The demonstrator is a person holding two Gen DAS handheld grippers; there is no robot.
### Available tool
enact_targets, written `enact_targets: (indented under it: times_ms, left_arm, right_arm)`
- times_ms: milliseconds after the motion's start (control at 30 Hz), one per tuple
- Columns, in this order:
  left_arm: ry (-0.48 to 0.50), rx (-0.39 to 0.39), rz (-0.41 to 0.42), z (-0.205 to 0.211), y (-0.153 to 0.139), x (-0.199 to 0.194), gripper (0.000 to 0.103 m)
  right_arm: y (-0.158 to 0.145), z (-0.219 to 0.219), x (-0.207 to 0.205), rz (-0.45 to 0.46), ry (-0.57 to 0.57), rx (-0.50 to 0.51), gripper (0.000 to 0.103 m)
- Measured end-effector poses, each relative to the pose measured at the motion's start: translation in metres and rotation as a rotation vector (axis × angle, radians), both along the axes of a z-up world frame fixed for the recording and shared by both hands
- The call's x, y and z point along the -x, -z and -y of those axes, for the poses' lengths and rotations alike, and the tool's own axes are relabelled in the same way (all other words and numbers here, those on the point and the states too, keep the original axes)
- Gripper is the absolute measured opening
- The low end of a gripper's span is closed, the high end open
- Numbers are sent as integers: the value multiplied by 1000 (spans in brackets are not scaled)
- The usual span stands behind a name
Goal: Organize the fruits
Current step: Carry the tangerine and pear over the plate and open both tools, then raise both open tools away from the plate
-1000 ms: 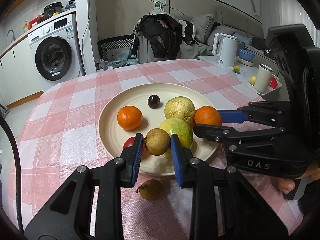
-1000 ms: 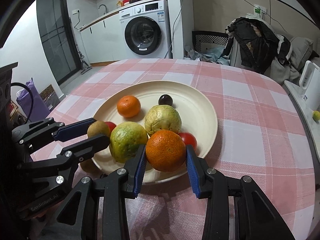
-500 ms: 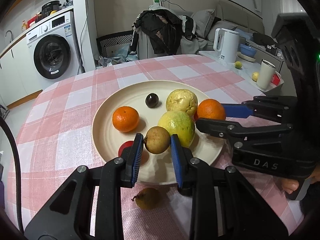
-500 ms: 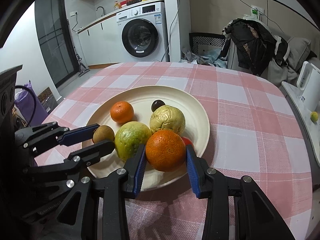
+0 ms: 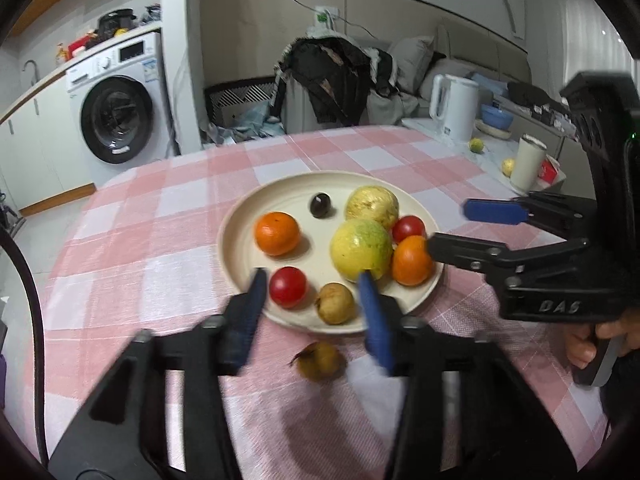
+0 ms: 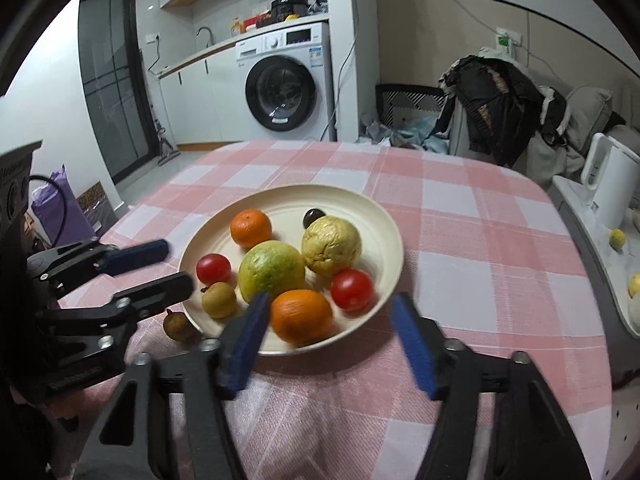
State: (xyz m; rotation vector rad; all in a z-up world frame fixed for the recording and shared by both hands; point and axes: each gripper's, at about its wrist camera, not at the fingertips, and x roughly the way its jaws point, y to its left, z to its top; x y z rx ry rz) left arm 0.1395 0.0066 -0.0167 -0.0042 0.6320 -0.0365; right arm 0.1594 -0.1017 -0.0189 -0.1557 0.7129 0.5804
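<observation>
Cream round plate (image 6: pixel 390 232), glossy fruit

Even indoor light from above casts soft shadows under the fruit on the plate (image 5: pixel 240 236), with fisheye bending, dark corners and blurred near fingers (image 6: pixel 412 344).

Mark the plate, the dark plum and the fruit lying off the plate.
plate (image 6: pixel 384 216), right wrist view, bare far rim
plum (image 5: pixel 320 205), left wrist view, centre
stray fruit (image 5: pixel 320 360), left wrist view, centre of its body
</observation>
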Motion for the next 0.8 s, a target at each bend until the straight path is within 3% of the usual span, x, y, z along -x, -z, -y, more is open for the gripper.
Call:
enact_targets:
  times_ms: [33, 100, 233, 367, 500, 800]
  left_arm:
    - [-12, 2, 18, -3, -3, 6, 69]
    - [-37, 9, 53, -10, -8, 19, 82]
    - [-62, 31, 82, -24, -15, 40, 85]
    - [-83, 24, 116, -29, -21, 56, 103]
    - [-84, 29, 137, -28, -27, 67, 103]
    - [-99, 33, 171, -30, -27, 80, 103]
  right_arm:
    - [-3, 3, 3, 11, 10, -6, 84]
    - [-6, 7, 8, 28, 26, -5, 93]
    - [-8, 13, 17, 37, 35, -14, 102]
    - [-12, 10, 24, 39, 21, 7, 103]
    - [-20, 5, 34, 78, 30, 12, 103]
    - [-17, -3, 42, 67, 3, 5, 103]
